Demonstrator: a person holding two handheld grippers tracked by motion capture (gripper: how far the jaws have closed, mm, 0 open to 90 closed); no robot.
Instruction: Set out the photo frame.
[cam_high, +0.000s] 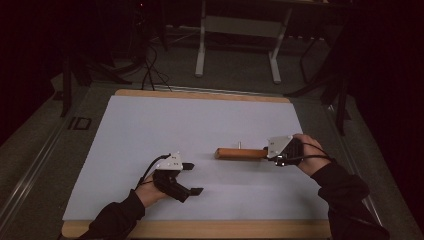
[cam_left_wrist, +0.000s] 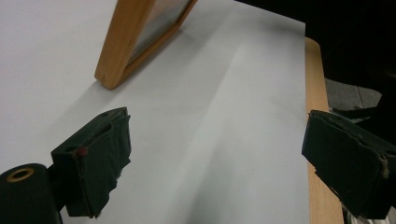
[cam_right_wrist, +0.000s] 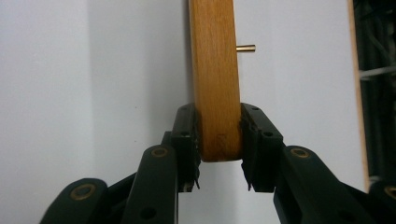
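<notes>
The left tongs lie nearest the camera in the high view, at the near left of the counter. Their jaws stand wide apart, one above the other in that view, with nothing between them. In the left gripper view the two black pads are spread to opposite sides, bare white sheet between them, and they touch no object.

The right tongs are at the right of the counter, pointing left. Their jaws are closed on the right end of the wooden frame. In the right gripper view both pads press the frame's narrow end from either side.

The wooden frame extends leftward from the right tongs, near the middle of the white sheet, well apart from the left tongs. A small metal pin projects from one side of it.

Whether the frame's underside rests on the sheet cannot be determined. In the left gripper view the frame is cut off by the top edge, and its inner panel is hard to make out. The far background is dark.
</notes>
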